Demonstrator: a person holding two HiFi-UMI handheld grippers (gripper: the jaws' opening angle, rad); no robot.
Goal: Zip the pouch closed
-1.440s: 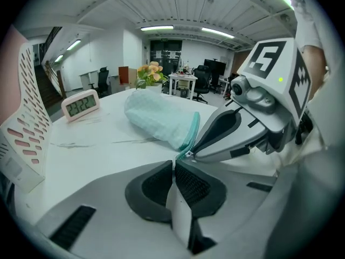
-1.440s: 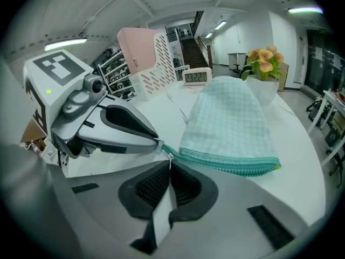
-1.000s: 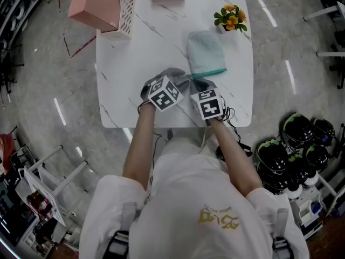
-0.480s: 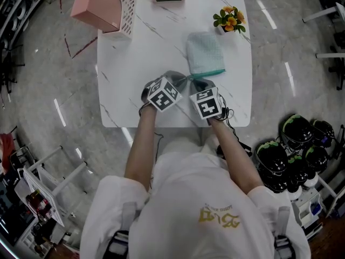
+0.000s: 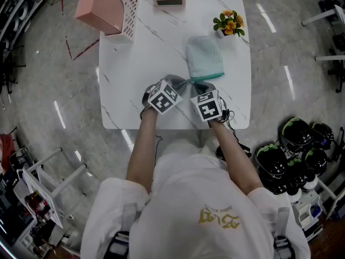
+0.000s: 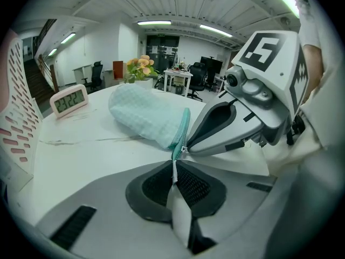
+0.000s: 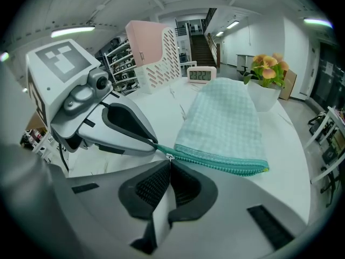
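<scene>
Left hand-held gripper (image 6: 175, 167) just closed on pouch tab (image 6: 176, 156), right (image 7: 170, 162) pinches slider (image 7: 168, 155), hidden overhead

**Left jaws closing on the zipper end**

My left gripper (image 6: 174, 169) has just been closing its jaws. I see them pressed on the teal zipper end (image 6: 176, 147) of the pouch (image 6: 144, 114), pinched right at their tips.

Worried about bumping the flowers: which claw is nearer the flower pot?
Right. In the head view the right claw, on the zipper pull, sits below-left of the flower pot; the left claw, just closed on the pouch's end, further left.
</scene>
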